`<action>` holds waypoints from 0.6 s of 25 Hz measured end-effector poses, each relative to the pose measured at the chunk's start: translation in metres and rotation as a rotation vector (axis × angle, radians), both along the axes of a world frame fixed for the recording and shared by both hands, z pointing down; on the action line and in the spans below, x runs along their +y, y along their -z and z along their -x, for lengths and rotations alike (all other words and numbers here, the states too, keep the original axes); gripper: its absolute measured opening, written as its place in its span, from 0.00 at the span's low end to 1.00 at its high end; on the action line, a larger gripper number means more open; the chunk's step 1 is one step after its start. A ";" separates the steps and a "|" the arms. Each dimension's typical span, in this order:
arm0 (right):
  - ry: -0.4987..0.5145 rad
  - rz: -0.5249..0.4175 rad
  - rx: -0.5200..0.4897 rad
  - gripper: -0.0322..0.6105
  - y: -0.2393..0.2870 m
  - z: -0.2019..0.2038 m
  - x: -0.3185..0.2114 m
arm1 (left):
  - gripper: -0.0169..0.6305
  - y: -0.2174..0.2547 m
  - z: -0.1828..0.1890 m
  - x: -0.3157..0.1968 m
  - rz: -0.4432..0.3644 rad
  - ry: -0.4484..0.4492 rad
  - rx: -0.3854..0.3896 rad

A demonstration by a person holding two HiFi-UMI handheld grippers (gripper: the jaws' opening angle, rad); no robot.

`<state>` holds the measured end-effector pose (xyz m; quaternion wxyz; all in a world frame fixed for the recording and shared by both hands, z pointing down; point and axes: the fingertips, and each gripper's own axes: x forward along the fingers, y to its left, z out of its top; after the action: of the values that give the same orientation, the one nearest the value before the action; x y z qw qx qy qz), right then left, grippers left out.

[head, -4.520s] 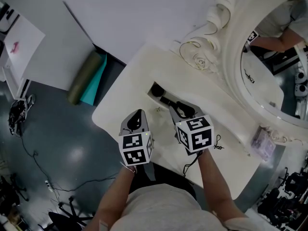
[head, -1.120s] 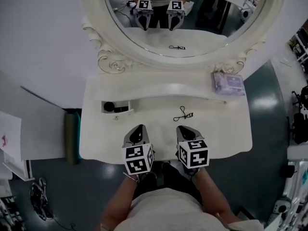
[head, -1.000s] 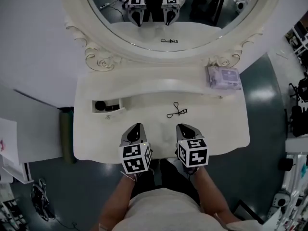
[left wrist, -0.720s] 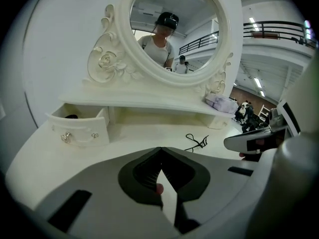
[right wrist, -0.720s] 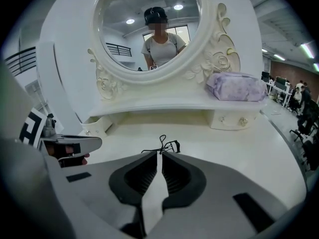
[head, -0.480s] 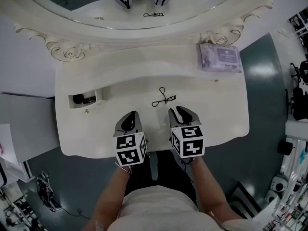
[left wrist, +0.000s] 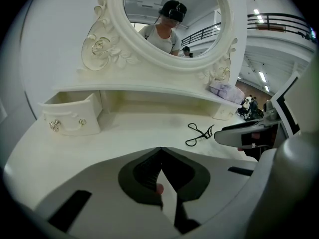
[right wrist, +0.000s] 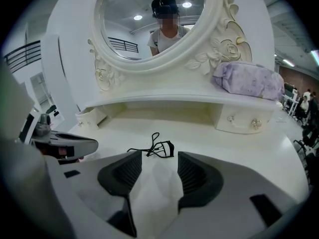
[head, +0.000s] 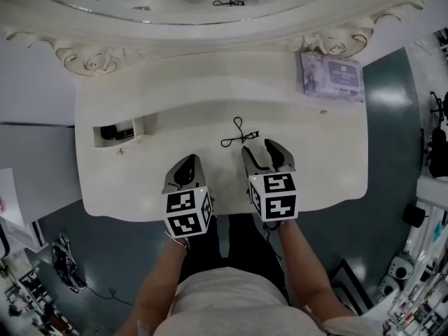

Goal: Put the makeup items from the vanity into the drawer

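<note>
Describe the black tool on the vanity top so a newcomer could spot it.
Start at the white vanity under the oval mirror. Near the middle of its lower top, between the open drawer at the left and the lilac packet on the shelf at the right, lies the eyelash curler. It is the only thin, black, wiry thing on that bare surface.

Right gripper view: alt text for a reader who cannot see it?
The right gripper, jaws opening with nothing between them, points at a black eyelash curler lying just ahead on the white vanity top. Behind are an oval mirror and a purple pack.
</note>
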<state>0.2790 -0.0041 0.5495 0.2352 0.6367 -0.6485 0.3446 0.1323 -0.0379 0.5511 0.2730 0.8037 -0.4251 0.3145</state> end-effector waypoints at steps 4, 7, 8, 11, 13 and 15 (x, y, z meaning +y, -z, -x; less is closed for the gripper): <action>0.027 0.006 0.026 0.43 -0.003 0.000 -0.006 | 0.04 -0.001 0.004 -0.002 -0.002 0.013 -0.004; 0.043 0.016 0.044 0.46 -0.008 0.000 -0.010 | 0.04 -0.003 0.007 -0.003 0.001 0.025 -0.007; 0.052 0.019 0.054 0.47 -0.009 0.000 -0.012 | 0.04 -0.004 0.009 -0.004 0.002 0.030 -0.009; 0.078 0.033 0.066 0.48 -0.015 0.001 -0.014 | 0.04 -0.006 0.012 -0.006 0.006 0.043 -0.013; 0.090 0.040 0.066 0.48 -0.017 0.001 -0.016 | 0.04 -0.008 0.014 -0.006 0.009 0.050 -0.016; 0.096 0.043 0.064 0.48 -0.019 0.002 -0.018 | 0.04 -0.009 0.015 -0.007 0.011 0.056 -0.016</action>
<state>0.2774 -0.0218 0.5689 0.2858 0.6103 -0.6630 0.3261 0.1177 -0.0452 0.5606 0.2826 0.7874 -0.4478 0.3156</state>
